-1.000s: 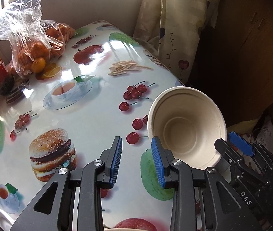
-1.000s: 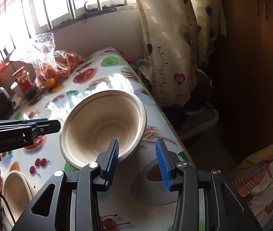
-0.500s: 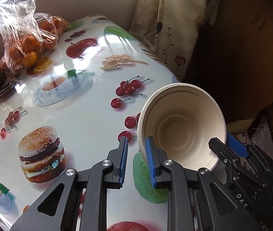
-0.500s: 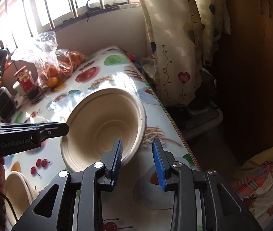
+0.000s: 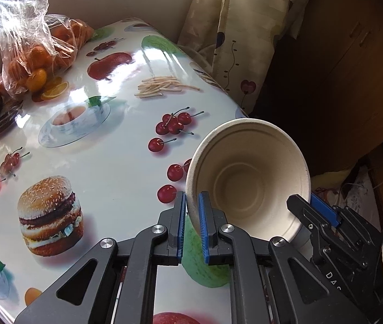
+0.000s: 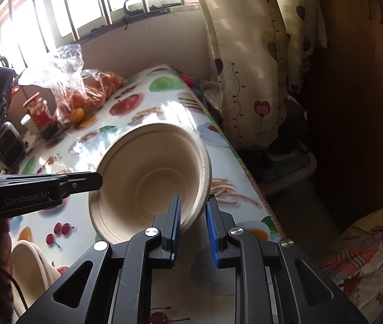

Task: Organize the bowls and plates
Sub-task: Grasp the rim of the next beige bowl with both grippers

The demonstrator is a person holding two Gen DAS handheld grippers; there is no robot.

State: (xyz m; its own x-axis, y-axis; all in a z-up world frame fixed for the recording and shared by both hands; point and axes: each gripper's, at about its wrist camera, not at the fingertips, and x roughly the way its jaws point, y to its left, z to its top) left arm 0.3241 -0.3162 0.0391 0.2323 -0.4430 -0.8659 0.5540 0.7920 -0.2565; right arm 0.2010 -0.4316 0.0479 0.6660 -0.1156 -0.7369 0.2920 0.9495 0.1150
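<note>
A beige paper bowl [image 5: 248, 178] is held tilted above the table's right edge; it also shows in the right wrist view [image 6: 150, 183]. My left gripper [image 5: 192, 216] is shut on the bowl's near-left rim. My right gripper [image 6: 192, 224] is shut on the opposite rim; it also shows in the left wrist view [image 5: 315, 210]. More beige bowls [image 6: 29, 272] sit at the lower left in the right wrist view.
The table [image 5: 110, 148] has a glossy food-print cloth. A plastic bag of oranges [image 5: 37, 62] and a red jar [image 6: 38, 116] stand at the far left. A curtain [image 6: 245, 67] and dark cabinet [image 5: 353, 67] lie past the right edge.
Both grippers have closed onto the bowl's rim, and the bowl has tipped up more steeply. Both were open 1.0 s ago.
</note>
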